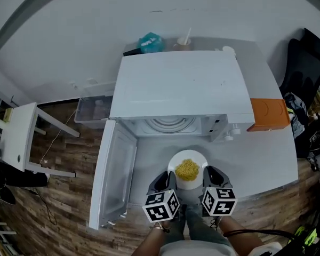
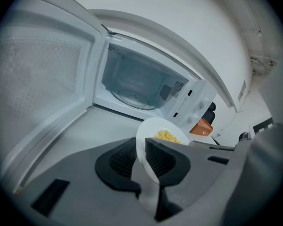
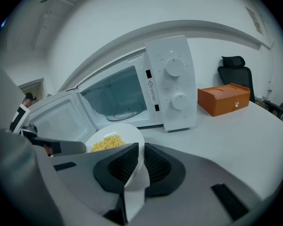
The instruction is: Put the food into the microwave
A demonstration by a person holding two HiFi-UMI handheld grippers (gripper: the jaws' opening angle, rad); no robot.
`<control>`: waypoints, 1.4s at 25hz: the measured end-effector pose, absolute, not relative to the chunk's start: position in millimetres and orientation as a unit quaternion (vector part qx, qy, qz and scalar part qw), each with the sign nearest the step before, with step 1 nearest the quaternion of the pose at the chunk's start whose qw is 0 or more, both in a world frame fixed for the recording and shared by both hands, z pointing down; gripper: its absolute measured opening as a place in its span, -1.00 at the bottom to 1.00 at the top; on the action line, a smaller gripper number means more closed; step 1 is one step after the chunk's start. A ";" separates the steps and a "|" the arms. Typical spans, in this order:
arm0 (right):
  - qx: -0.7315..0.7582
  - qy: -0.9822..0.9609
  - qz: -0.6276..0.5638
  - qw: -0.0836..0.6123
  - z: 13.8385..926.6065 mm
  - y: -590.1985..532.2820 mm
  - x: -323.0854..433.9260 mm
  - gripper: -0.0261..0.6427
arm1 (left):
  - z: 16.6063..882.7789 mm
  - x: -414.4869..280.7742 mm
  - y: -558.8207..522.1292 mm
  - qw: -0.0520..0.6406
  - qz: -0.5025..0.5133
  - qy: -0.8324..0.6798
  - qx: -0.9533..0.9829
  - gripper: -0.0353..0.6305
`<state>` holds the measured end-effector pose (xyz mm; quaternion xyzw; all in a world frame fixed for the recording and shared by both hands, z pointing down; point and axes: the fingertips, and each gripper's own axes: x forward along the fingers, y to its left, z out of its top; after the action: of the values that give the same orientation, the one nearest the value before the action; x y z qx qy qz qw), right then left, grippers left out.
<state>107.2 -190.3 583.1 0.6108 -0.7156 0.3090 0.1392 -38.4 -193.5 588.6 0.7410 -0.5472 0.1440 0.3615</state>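
Observation:
A white plate (image 1: 188,164) with yellow noodles (image 1: 187,169) is held over the grey counter in front of the white microwave (image 1: 176,87). My left gripper (image 1: 168,181) is shut on the plate's left rim (image 2: 142,155), and my right gripper (image 1: 209,177) is shut on its right rim (image 3: 140,161). The noodles (image 2: 166,136) (image 3: 107,142) lie in the plate's middle. The microwave door (image 1: 111,172) stands swung wide to the left. Inside the cavity lies the glass turntable (image 2: 131,96) with nothing on it.
An orange box (image 1: 268,114) sits on the counter right of the microwave's control panel (image 3: 172,84). A teal bag (image 1: 150,42) and a cup with a straw (image 1: 183,41) stand behind the microwave. A black chair (image 1: 305,63) is at the right, a white stool (image 1: 18,137) at the left.

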 end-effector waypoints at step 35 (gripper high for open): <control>0.577 -0.747 0.305 0.128 555.2 -247.5 57.8 -0.81 | 569.0 -89.0 -233.7 0.372 0.102 -0.578 0.720 -0.71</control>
<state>57.8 -247.5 555.2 0.5771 -0.7468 0.3046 0.1282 -89.0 -233.7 569.0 0.7196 -0.5777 0.1016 0.3716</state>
